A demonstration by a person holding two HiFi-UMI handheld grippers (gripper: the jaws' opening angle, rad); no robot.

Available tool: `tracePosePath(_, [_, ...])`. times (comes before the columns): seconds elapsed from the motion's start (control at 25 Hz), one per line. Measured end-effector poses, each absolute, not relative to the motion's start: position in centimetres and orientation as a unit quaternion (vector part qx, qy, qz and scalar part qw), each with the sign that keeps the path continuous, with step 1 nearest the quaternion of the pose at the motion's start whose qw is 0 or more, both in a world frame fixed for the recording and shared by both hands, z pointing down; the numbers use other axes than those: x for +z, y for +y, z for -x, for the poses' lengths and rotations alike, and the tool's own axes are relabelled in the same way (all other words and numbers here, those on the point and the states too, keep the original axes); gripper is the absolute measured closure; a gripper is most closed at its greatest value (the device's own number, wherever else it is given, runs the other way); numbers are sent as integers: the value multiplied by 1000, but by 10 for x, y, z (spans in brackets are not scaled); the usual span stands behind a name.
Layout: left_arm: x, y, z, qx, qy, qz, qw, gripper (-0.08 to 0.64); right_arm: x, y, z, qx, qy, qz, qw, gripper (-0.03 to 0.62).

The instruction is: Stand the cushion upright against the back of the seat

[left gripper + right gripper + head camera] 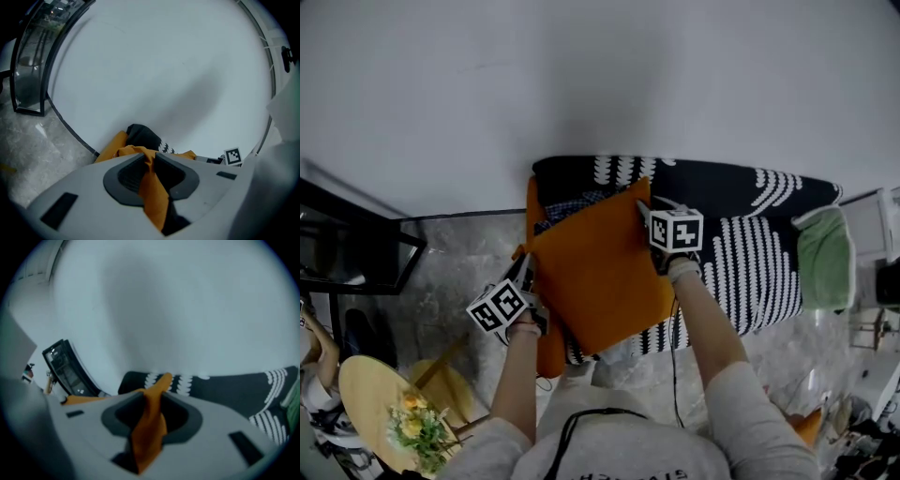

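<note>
The cushion (600,272) is a plain orange square of smooth woven cloth, flat and fairly thin, with soft corners. In the head view it sits turned like a diamond over the left end of the seat (750,234). Its top corner is up near the seat's back and its lower corner hangs past the front edge. Whether it rests on the seat cannot be told.

2 grippers hold it. The left gripper (525,274) has the cushion's left corner. In its own view the jaws (149,161) are narrow and pinched on a bunched fold of the orange cloth (154,197), which runs down between the dark ribbed pads. The right gripper (643,212) is at the cushion's upper right edge. Its jaws (152,401) are likewise closed on a fold of cloth (147,432), and 1 pointed tip of it sticks up above them.

The seat is long and draped in a black cover with rows of short white dashes in curved bands. A pale green pad (823,258) lies at its right end. Behind it is a plain white wall (600,75), and below is a grey mottled stone floor (459,262). A round wooden table (370,394) with yellow flowers (417,427) stands at lower left.
</note>
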State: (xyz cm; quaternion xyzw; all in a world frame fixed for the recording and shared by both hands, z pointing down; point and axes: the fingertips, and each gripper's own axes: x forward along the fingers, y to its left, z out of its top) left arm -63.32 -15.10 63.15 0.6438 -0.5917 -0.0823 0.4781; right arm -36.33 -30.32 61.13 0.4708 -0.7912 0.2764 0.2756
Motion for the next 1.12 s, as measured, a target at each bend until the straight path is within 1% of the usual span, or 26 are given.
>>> tracePosePath(0.08, [629, -150, 628, -81, -584, -651, 479, 477, 609, -298, 361, 265, -791, -474, 281, 485])
tracePosePath(0.16, [626, -150, 625, -84, -576, -657, 479, 492, 605, -293, 358, 262, -792, -475, 279, 501])
tracePosePath(0.48, [611, -155, 592, -68, -531, -699, 474, 515, 591, -269, 318, 248, -783, -496, 282, 539])
tracePosePath(0.72, [593, -164, 554, -63, -495, -731, 466, 518, 576, -244, 266, 262, -760, -536, 257, 551])
tracePosePath(1.12, [564, -163, 480, -47, -422, -779, 462, 518, 551, -169, 180, 301, -713, -602, 197, 552])
